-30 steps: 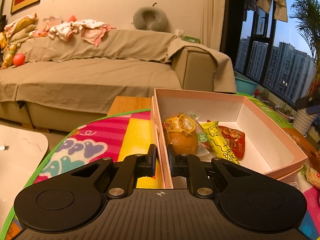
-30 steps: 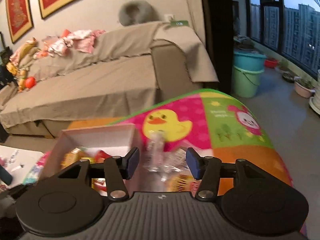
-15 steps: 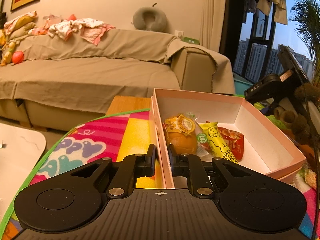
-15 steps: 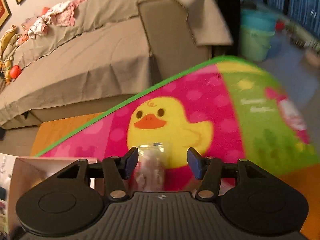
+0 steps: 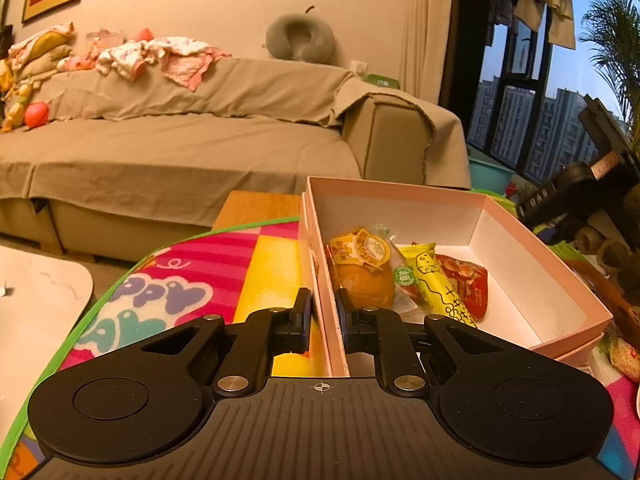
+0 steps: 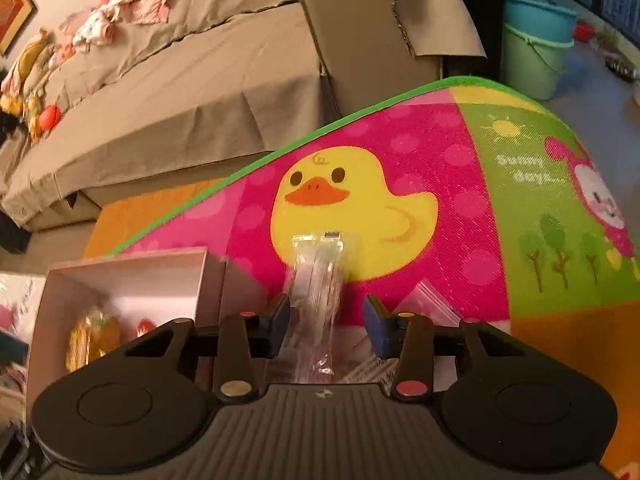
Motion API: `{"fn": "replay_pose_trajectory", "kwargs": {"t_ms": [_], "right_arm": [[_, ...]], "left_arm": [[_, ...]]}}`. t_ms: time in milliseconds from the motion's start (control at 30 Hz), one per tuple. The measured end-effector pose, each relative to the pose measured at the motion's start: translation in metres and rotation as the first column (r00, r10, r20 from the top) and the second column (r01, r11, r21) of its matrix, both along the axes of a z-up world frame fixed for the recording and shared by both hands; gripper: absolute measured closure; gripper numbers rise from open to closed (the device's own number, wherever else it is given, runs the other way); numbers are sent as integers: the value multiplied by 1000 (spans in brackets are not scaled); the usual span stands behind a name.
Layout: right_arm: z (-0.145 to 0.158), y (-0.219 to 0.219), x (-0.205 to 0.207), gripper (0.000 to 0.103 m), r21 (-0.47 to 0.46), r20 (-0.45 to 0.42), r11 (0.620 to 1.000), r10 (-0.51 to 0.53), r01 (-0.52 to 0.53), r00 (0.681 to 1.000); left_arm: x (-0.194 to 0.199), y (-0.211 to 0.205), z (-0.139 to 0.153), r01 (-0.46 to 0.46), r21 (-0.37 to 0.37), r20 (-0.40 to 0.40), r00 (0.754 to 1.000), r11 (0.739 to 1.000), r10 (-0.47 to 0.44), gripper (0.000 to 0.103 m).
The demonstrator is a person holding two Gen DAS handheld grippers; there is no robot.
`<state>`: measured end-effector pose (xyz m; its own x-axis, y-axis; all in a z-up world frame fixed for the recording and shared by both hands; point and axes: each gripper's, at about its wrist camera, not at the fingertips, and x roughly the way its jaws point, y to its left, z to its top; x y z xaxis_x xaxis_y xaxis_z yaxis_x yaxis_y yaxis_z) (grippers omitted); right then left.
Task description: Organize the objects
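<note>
Left hand-held gripper (image 5: 323, 316): jaws nearly shut, clamped on the near left wall of the pink box (image 5: 540, 264), one pad outside, one inside. Just ahead of it, inside the box: orange pack (image 5: 362, 268) nearest the pinched wall, yellow pack (image 5: 438, 288) beside it to the right, red pack (image 5: 468, 288) further right, partly under the yellow one. To the left of the jaws, bright mat (image 5: 192, 280) over the surface; beyond that, the sofa (image 5: 180, 148).

Right hand-held gripper (image 6: 327, 320): pointing steeply down, jaws partly open and just been closing. Clear packet (image 6: 318, 280) between the fingers, lying lengthwise on the mat, its far end over the printed yellow duck (image 6: 352, 200). Left pad close against the packet's side, contact uncertain; right pad plainly apart from it, so no grip yet. Second clear bag (image 6: 430, 304) just right of the right finger. Box down to the left of this gripper, open, orange and red packs visible inside. Further ahead and right, two stacked buckets (image 6: 536, 52) on the floor.
</note>
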<state>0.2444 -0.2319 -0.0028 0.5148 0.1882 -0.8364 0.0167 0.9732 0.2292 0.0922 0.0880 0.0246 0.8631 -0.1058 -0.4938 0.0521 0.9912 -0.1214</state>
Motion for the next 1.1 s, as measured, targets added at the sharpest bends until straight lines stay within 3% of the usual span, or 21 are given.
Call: {"fn": "replay_pose_trajectory", "kwargs": {"t_ms": [67,167,367,600,833,900,1100], "right_arm": [[1,2,-6,66,-78,-3,997,7,-7,1000],[1,-1,-17,72,-111,1,994,7,-6,1000],[3,-8,-52,75,-137,-3,990,25,-25,1000],[8,14,-111,79,-173,3,976,131,-128,991],[14,46,-172,80,-156,-2,949,277,-274,961],[17,57,-190,76,-181,11,930,326,-319,945],[13,79,-235,75,-186,-2,884,435,-428,900]], "left_arm": [[0,0,0,0,0,0,1000,1000,0,88],[0,0,0,0,0,0,1000,1000,0,88],[0,0,0,1,0,0,1000,1000,-1,88],[0,0,0,2,-1,0,1000,1000,-2,88],[0,0,0,2,0,0,1000,1000,-2,88],[0,0,0,3,-1,0,1000,1000,-3,88],[0,0,0,3,0,0,1000,1000,-3,88]]}}
